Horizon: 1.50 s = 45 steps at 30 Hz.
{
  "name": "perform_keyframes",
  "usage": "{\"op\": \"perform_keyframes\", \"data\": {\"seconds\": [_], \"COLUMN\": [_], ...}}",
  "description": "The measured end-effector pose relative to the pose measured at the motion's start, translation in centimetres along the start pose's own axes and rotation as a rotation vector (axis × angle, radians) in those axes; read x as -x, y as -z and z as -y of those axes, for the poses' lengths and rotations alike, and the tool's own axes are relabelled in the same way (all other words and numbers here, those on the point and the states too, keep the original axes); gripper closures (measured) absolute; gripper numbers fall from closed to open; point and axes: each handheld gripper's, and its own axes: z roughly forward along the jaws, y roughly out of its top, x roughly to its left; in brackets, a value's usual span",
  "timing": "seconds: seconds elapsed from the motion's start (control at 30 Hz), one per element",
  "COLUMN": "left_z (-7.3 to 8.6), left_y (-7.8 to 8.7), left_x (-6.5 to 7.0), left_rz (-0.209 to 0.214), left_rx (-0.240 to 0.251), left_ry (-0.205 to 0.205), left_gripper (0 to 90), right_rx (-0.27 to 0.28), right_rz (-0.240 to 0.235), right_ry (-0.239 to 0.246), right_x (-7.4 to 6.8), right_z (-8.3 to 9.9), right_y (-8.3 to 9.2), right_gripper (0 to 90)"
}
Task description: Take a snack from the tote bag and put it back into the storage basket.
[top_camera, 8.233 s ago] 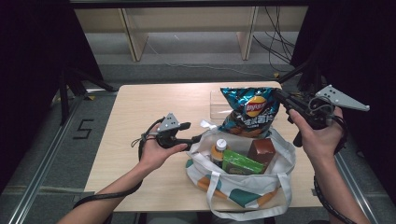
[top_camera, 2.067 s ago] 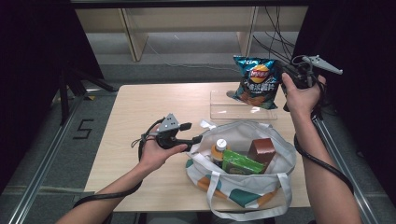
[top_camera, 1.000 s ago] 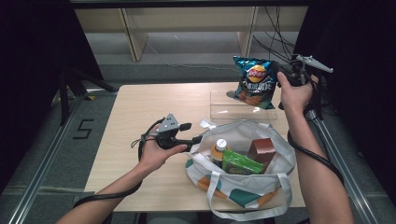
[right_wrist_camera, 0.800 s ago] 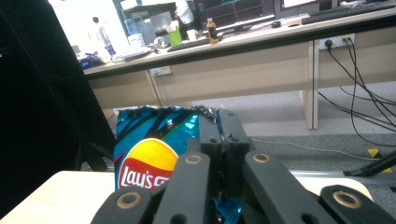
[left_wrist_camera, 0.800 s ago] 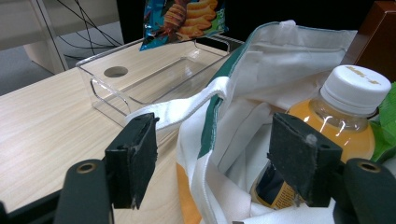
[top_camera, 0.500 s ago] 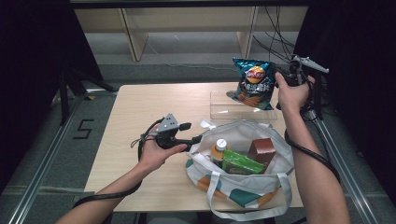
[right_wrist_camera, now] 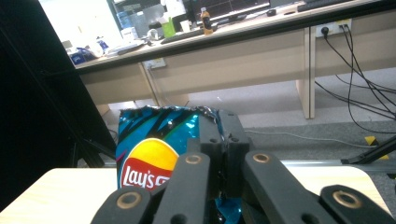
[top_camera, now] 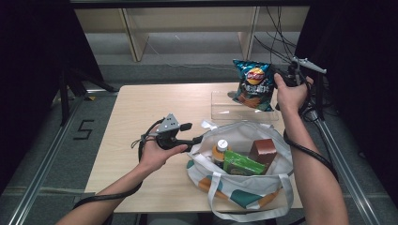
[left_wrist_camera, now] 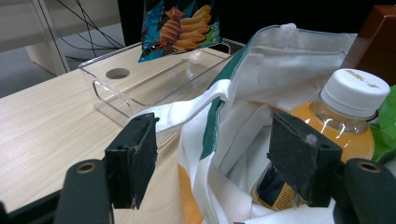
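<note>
My right gripper [top_camera: 280, 79] is clenched on the top corner of the chip bag [top_camera: 253, 84], which hangs upright just above the clear tray [top_camera: 220, 107], long axis vertical. My left gripper [left_wrist_camera: 212, 161] stands released, straddling the tote bag's [top_camera: 277, 161] rim nearer me.

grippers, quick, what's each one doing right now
Left gripper: open, jaws either side of the tote bag rim, pads not pressing it.
Right gripper: shut on the chip bag, holding it above the clear tray.
</note>
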Motion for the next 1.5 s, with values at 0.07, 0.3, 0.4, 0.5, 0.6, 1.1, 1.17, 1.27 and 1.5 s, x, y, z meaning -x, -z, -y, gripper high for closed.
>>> {"op": "perform_keyframes", "data": {"seconds": [0.07, 0.3, 0.4, 0.5, 0.6, 1.1, 1.17, 1.27, 1.5], "left_z": [0.0, 0.1, 0.0, 0.1, 0.1, 0.1, 0.1, 0.1, 0.1], "left_y": [0.0, 0.0, 0.0, 0.0, 0.0, 0.0, 0.0, -0.1, 0.0], "left_x": [0.0, 0.0, 0.0, 0.0, -0.1, 0.0, 0.0, 0.0, 0.1], "left_rz": [0.0, 0.002, 0.002, 0.002, 0.002, 0.006, 0.006, 0.006, 0.006], "left_rx": [-0.001, -0.002, 0.0, -0.002, -0.001, -0.004, -0.003, -0.004, -0.004], "left_ry": [-0.001, 0.0, -0.001, -0.001, -0.002, -0.003, -0.003, -0.003, -0.002], "left_gripper": [31.8, 31.8, 31.9, 31.9, 31.8, 31.9, 31.8, 31.8, 31.8], "right_rx": [-0.005, -0.016, -0.024, -0.026, -0.029, -0.042, -0.049, -0.057, -0.065], "right_rz": [-0.002, 0.01, 0.019, 0.017, 0.009, 0.033, 0.04, 0.044, 0.052], "right_ry": [-0.019, -0.029, -0.03, -0.033, -0.041, -0.063, -0.072, -0.075, -0.081], "right_x": [-0.1, 0.1, 0.2, 0.3, 0.3, 0.7, 0.8, 0.9, 1.0], "right_z": [0.1, 0.5, 0.7, 0.9, 1.2, 1.8, 1.9, 2.1, 2.4], "right_y": [-0.1, -0.4, -0.5, -0.6, -0.8, -1.3, -1.4, -1.5, -1.7], "right_gripper": [90.0, 90.0, 90.0, 90.0, 90.0, 90.0, 90.0, 90.0, 90.0]}}
